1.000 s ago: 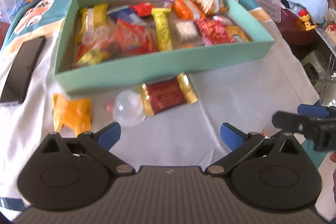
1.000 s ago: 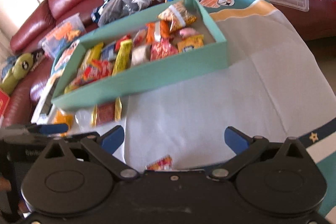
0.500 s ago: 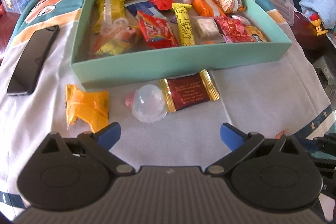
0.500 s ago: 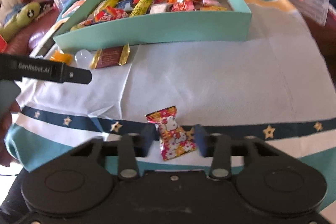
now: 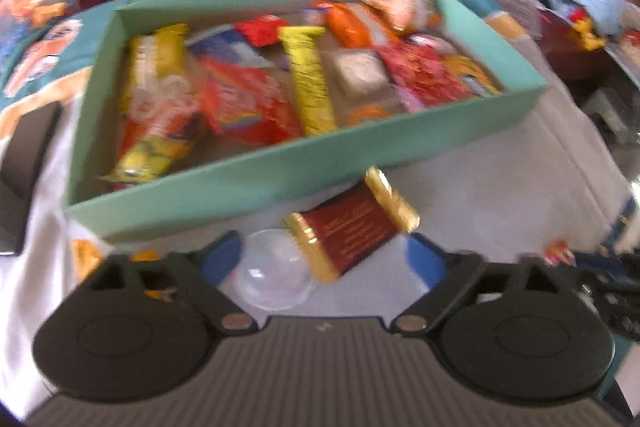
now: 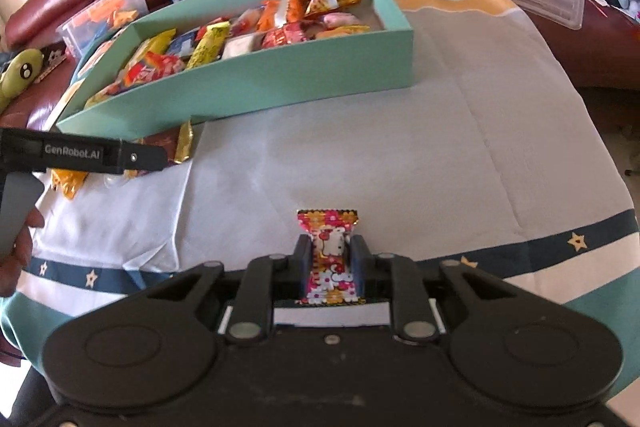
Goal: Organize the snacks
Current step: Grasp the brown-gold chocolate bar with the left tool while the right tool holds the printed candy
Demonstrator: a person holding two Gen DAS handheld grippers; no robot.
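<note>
Candy in a pink flowered wrapper sits pinched between the closed fingers of the right gripper, above the tablecloth and well short of the teal box. Left gripper is spread wide around a clear capsule touching a maroon bar beside the box

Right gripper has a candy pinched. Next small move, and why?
Probably lift and carry it forward-left over the teal box, then release. The right gripper is shut on the Hello Kitty candy, which is still outside the box, near the cloth's star border. The left gripper is open around the clear capsule and red-gold packet, so that side seems occupied.
</note>
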